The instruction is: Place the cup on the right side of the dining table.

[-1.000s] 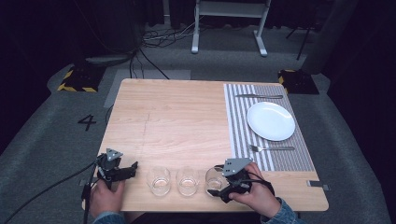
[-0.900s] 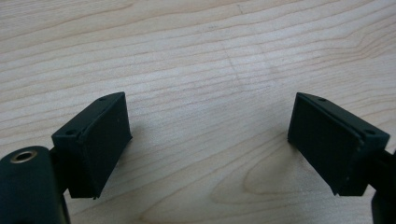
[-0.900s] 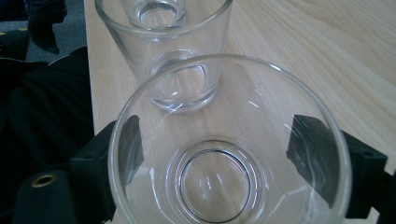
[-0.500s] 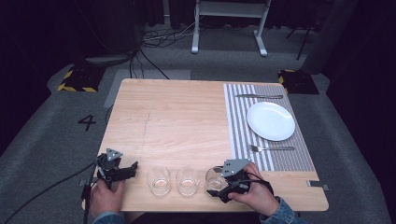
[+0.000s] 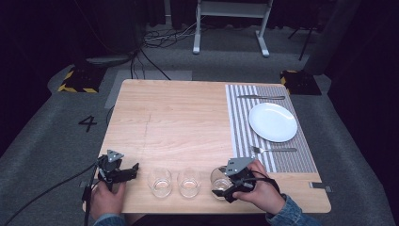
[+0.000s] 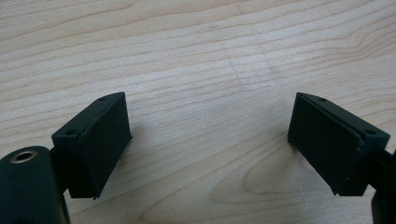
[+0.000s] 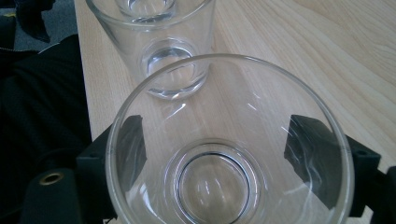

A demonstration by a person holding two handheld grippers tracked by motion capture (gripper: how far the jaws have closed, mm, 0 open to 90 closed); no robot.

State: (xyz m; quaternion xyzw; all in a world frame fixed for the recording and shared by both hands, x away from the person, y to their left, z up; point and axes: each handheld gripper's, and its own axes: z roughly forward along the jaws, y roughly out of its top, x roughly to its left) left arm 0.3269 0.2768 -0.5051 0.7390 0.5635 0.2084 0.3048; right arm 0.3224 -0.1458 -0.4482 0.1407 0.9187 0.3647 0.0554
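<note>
Three clear empty glasses stand in a row near the table's front edge: a left glass (image 5: 160, 182), a middle glass (image 5: 189, 182) and a right glass (image 5: 219, 178). My right gripper (image 5: 221, 187) is at the right glass, one jaw on each side of it and closed against its wall. In the right gripper view that right glass (image 7: 224, 177) sits between the jaws of my right gripper (image 7: 215, 149), with the middle glass (image 7: 173, 70) just beyond. My left gripper (image 5: 132, 172) rests at the front left, open, left of the glasses. Its jaws (image 6: 208, 140) stand wide over bare wood.
A striped placemat (image 5: 240, 122) on the wooden table (image 5: 179, 117) carries a white plate (image 5: 273, 121), a fork (image 5: 273, 149) in front of it and a knife (image 5: 261, 97) behind it. A table frame stands on the floor beyond.
</note>
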